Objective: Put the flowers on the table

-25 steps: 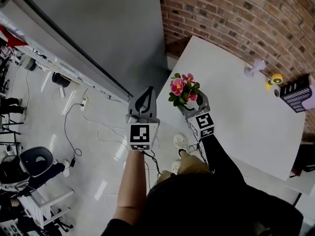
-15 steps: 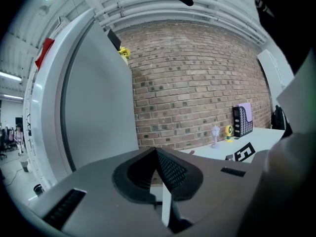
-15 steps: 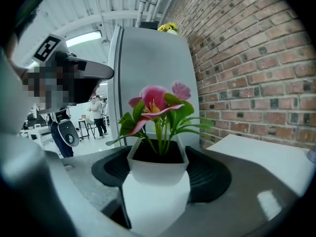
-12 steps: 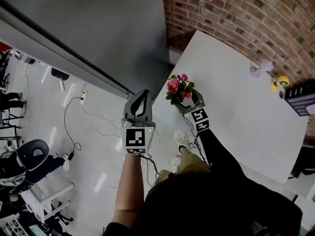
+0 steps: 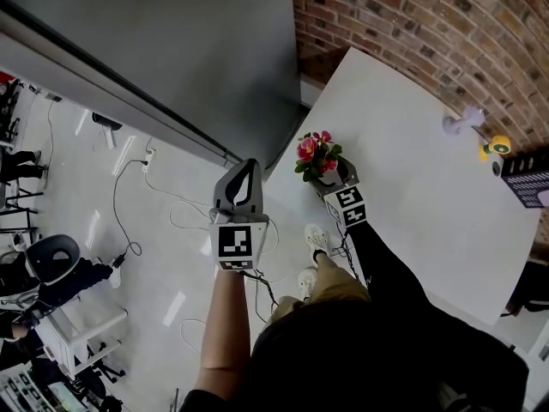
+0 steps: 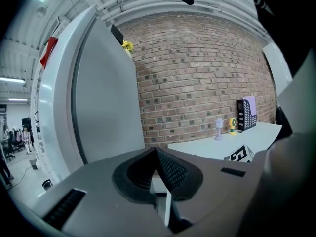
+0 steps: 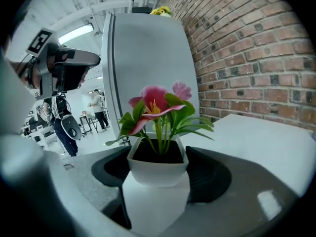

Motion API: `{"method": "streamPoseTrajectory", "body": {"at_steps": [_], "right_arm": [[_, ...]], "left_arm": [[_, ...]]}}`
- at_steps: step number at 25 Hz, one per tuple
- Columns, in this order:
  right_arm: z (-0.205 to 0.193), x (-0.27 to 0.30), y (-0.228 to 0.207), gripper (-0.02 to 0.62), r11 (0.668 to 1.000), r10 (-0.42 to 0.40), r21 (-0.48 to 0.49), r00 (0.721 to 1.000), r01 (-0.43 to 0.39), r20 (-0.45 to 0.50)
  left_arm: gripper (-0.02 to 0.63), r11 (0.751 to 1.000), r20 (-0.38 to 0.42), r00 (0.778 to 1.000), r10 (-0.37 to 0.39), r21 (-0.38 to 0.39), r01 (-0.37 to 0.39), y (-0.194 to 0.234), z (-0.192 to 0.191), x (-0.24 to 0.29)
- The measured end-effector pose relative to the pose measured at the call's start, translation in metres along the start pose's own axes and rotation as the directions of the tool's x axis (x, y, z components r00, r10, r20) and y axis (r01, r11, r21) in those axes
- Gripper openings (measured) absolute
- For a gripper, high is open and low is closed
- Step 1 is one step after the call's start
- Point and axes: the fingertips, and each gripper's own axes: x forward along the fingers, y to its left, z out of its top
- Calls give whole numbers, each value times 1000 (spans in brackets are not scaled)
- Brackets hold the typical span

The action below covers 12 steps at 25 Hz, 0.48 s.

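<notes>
Both closed: right tongs (image 5: pixel 334 176) pinch flower pot (image 7: pixel 158 154) btwn tips, left tongs (image 5: pixel 244 177) empty.

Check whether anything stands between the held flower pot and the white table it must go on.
Nothing visible does. The right gripper holds the flower pot at the table's bare near corner; the lilac lamp, yellow toy and file holder stand far off by the brick wall.

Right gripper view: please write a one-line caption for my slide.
The right gripper holds a white pot of pink flowers between its jaws, beside a white table and a brick wall.
</notes>
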Motion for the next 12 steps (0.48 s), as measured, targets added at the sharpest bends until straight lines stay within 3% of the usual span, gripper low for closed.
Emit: {"method": "streamPoseTrajectory", "body": {"at_steps": [12], "right_arm": [[1, -12, 4, 367, 999, -31, 30, 999, 30, 23]], "left_arm": [[8, 1000, 5, 1000, 22, -3, -22, -4, -1, -6]]}}
